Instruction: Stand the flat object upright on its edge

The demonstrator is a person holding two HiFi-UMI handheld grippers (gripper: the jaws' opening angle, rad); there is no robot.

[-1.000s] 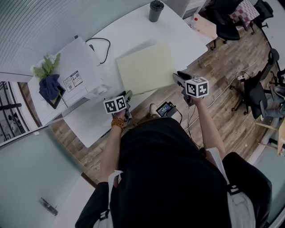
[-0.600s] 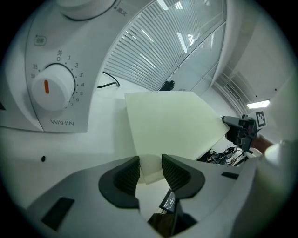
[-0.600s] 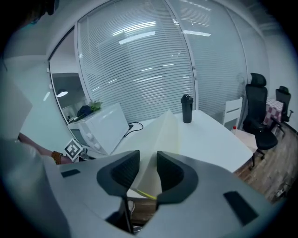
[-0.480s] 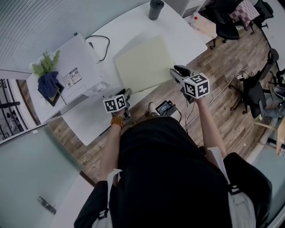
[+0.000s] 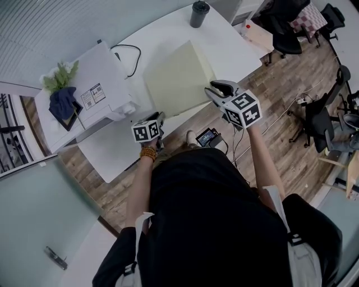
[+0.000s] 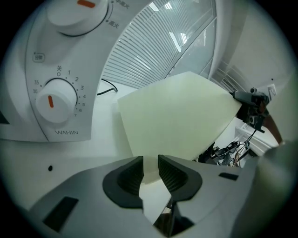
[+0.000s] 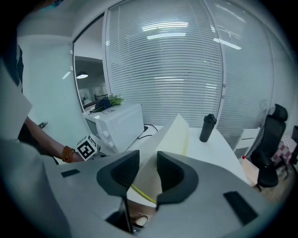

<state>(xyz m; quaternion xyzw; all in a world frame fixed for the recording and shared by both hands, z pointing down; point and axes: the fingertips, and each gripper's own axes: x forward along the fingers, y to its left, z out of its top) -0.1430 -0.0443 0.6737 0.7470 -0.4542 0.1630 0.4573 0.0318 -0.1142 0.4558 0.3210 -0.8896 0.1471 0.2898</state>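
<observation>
Flat board (image 5: 176, 78): a thin, stiff-looking panel of pale yellow-green is lying on the white table (image 5: 230, 42), close to its front edge. It is sitting between the white dial-fronted appliance (image 5: 101, 84) and the dark tumbler (image 5: 199, 12).
Change: a second ago the board was lying flat; now its right side is rising off the table. From the head view its face is appearing narrower, and its left side is seemingly staying on the tabletop.
Look of the board: the surface is showing plain and unmarked. In the right gripper view it (image 7: 174, 135) is sloping up and away from the jaws; in the left gripper view it (image 6: 181, 116) is spreading out as a broad pale sheet.
Right gripper (image 5: 213, 88): it is clamping the board's near right corner between its pads (image 7: 170, 172) and carrying that corner upward.
Left gripper (image 5: 161, 119): its jaws have just been closing, and they are now pinching the near left corner, which is filling the gap between the pads (image 6: 168, 169).
Meaning for the task: the tilt is getting under way but the board is not yet standing. The new left grip is probably steadying the low side as a pivot.
</observation>
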